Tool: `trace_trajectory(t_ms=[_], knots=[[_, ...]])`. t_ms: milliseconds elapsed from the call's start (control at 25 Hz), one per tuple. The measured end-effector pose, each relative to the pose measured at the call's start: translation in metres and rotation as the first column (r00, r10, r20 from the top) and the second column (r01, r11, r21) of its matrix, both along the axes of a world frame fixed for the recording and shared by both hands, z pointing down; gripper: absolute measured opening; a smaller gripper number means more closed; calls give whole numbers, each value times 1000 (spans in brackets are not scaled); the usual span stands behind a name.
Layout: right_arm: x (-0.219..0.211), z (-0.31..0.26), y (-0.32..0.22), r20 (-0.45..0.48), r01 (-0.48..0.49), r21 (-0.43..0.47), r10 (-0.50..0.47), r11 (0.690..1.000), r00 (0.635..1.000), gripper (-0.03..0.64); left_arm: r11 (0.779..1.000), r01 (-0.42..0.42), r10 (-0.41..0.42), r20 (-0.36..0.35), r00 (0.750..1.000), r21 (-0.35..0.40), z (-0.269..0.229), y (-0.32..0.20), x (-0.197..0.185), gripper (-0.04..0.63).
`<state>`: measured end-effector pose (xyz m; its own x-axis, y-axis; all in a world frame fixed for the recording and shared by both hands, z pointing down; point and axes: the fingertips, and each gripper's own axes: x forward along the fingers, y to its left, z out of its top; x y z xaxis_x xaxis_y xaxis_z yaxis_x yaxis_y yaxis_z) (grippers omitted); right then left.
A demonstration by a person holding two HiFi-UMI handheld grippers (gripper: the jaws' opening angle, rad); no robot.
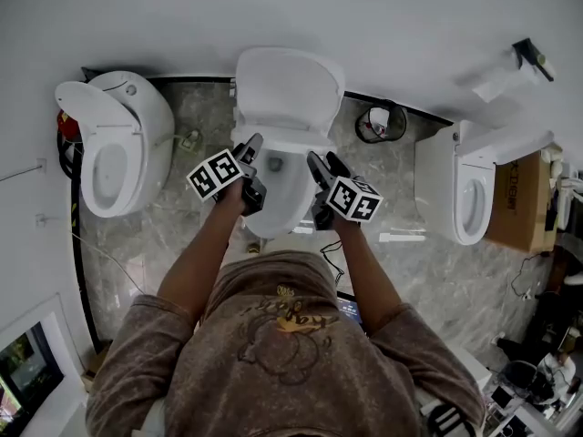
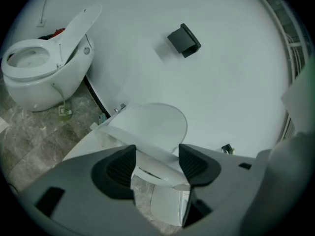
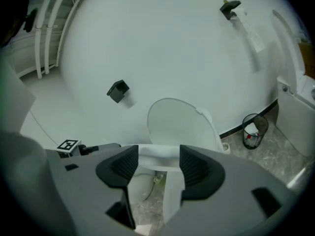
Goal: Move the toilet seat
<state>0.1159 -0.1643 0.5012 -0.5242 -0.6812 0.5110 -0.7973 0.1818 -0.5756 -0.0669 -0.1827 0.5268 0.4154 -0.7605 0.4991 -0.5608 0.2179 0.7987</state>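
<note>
The middle toilet (image 1: 273,198) stands against the wall with its white lid (image 1: 288,87) raised upright. My left gripper (image 1: 252,144) is over the bowl's left rim and my right gripper (image 1: 321,160) over its right rim. In the left gripper view the jaws (image 2: 156,163) stand apart, and the white seat edge (image 2: 147,151) runs slantwise through the gap in front of the lid (image 2: 157,124). The right gripper (image 3: 157,163) also has its jaws apart, with a white band of the seat (image 3: 156,157) across the gap. No pad visibly presses on the seat.
A second toilet (image 1: 114,144) with its lid up stands at the left and a third (image 1: 474,194) at the right beside a cardboard box (image 1: 519,198). A wire bin (image 1: 381,123) sits by the wall. A black holder (image 2: 183,40) hangs on the wall. The floor is marble tile.
</note>
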Motion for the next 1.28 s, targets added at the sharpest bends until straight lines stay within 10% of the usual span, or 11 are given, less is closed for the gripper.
trace_trajectory(t_ms=[1280], knots=[[-7,-9,-105,-45,-84,-20,83,996,996,262,984,-160,157,-47,986,-77,-8,-94,0,270]])
